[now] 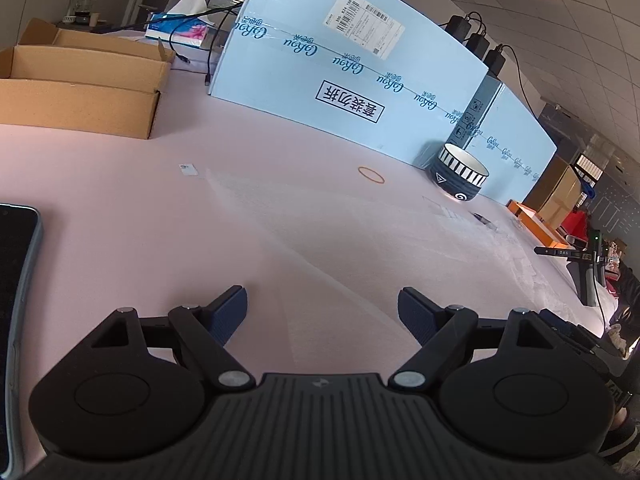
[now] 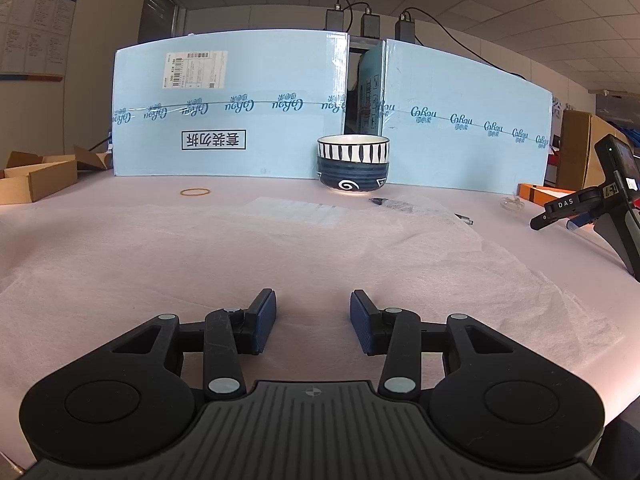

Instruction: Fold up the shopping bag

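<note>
the left gripper [image 1: 322,312] stood wide apart with nothing between its fingers. the right gripper [image 2: 313,322] was partly spread, also holding nothing. the translucent shopping bag [image 2: 360,248] lay flat on the pink table [image 2: 100,240], under and ahead of both fingertips.

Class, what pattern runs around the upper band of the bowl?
Dark vertical stripes on white around the bowl; clearest in the right wrist view.

we see the shopping bag [image 2: 280,248] spread flat on the table [image 2: 60,232]; behind it a bowl [image 2: 353,165] stands before two upright boxes [image 2: 240,112], a rubber band [image 2: 195,191] to its left, open cartons [image 2: 36,178] at far left
</note>
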